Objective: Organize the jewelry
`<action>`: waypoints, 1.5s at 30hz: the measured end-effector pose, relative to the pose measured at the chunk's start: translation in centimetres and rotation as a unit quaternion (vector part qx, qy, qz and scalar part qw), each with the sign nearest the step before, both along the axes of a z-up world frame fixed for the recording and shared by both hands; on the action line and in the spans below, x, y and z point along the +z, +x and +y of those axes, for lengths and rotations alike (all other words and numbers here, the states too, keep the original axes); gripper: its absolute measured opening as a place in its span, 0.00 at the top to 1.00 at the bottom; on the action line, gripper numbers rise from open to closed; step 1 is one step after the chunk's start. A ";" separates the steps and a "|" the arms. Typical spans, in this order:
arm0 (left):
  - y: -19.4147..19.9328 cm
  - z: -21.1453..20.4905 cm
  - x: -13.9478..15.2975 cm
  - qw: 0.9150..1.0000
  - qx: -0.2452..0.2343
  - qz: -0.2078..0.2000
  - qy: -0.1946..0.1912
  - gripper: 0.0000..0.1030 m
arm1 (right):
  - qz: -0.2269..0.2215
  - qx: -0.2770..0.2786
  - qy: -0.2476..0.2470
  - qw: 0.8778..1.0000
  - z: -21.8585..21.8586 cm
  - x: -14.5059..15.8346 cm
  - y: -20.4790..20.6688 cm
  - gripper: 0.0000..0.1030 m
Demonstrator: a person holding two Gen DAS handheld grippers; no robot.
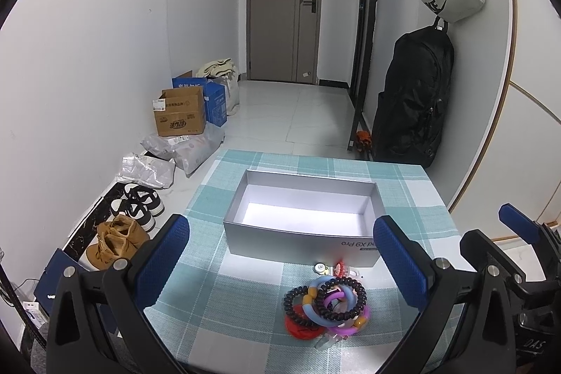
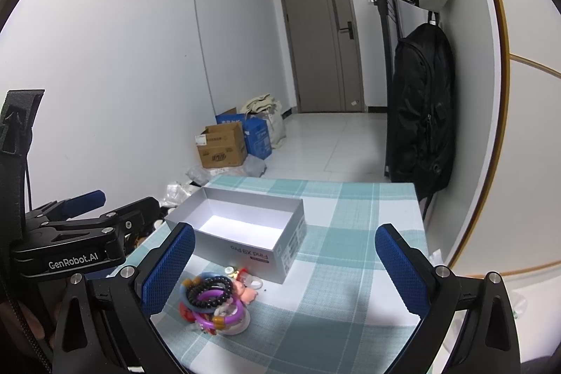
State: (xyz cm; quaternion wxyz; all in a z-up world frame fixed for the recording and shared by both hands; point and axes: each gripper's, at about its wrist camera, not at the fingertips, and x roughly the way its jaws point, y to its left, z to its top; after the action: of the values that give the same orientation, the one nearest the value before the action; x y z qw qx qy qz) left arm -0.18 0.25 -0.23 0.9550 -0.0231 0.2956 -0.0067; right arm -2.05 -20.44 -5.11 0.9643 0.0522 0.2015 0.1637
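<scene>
Left wrist view: the bracelet pile (image 1: 326,307) is seen on the counter (image 1: 245,332) before the empty box (image 1: 301,233), between the wide-spread fingers of the left hand-held gripper (image 1: 280,269); the right hand-held gripper (image 2: 284,269), also wide, is offset rightward.

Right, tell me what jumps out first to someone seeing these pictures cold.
The tangle of bright bracelets stands out first: black beads, purple and blue rings heaped on the checked tablecloth just in front of the open grey box, which is empty inside. Framing it are the blue-padded fingers of the left gripper and the right gripper, both open and holding nothing.
</scene>
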 end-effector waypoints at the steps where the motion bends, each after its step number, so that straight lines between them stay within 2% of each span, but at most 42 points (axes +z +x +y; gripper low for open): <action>1: 0.1 0.1 0.0 1.000 0.000 0.000 -0.001 0.01 | 0.000 0.000 0.000 1.000 0.0 0.0 0.0 0.00; 9: 0.6 0.3 -0.4 1.000 -0.016 0.013 -0.016 0.01 | 0.005 0.005 -0.005 1.000 0.5 -0.3 0.4 0.00; 13: 0.9 0.9 -0.5 0.999 -0.019 0.019 -0.018 0.01 | 0.021 0.010 -0.015 1.000 1.0 -0.9 1.1 0.00; 18: 1.7 3.3 -1.0 0.998 -0.011 0.042 -0.052 0.01 | 0.077 0.057 -0.004 0.995 2.1 -2.5 2.5 0.00; 24: 2.9 6.2 -1.6 0.996 0.026 0.058 -0.068 0.01 | 0.146 0.111 -0.028 0.983 4.9 -5.5 3.8 0.01; 27: 3.3 7.4 -2.0 0.993 0.042 0.068 -0.081 0.01 | 0.175 0.130 -0.033 0.975 5.9 -6.7 4.4 0.07; 32: 4.0 8.2 -2.7 0.989 0.055 0.088 -0.106 0.01 | 0.175 0.138 -0.039 0.974 7.0 -7.4 5.1 0.11; 35: 4.0 8.1 -2.8 0.989 0.052 0.090 -0.104 0.01 | 0.180 0.142 -0.037 0.973 7.3 -7.5 5.6 0.23; 37: 4.1 7.9 -2.8 0.990 0.048 0.091 -0.099 0.01 | 0.188 0.148 -0.030 0.971 7.3 -7.7 5.8 0.43; 39: 4.1 7.9 -2.9 0.990 0.044 0.095 -0.098 0.01 | 0.195 0.150 -0.026 0.969 7.4 -7.8 6.1 0.53; 45: 4.5 8.1 -3.1 0.989 0.036 0.101 -0.101 0.01 | 0.202 0.146 -0.009 0.968 6.8 -7.6 6.1 0.75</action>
State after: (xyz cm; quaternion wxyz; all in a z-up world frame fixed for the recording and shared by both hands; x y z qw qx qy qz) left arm 4.29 8.30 -3.31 0.9126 -0.1302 0.3875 0.0005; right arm 4.05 -13.63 -12.73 0.8698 0.0454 0.3988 0.2870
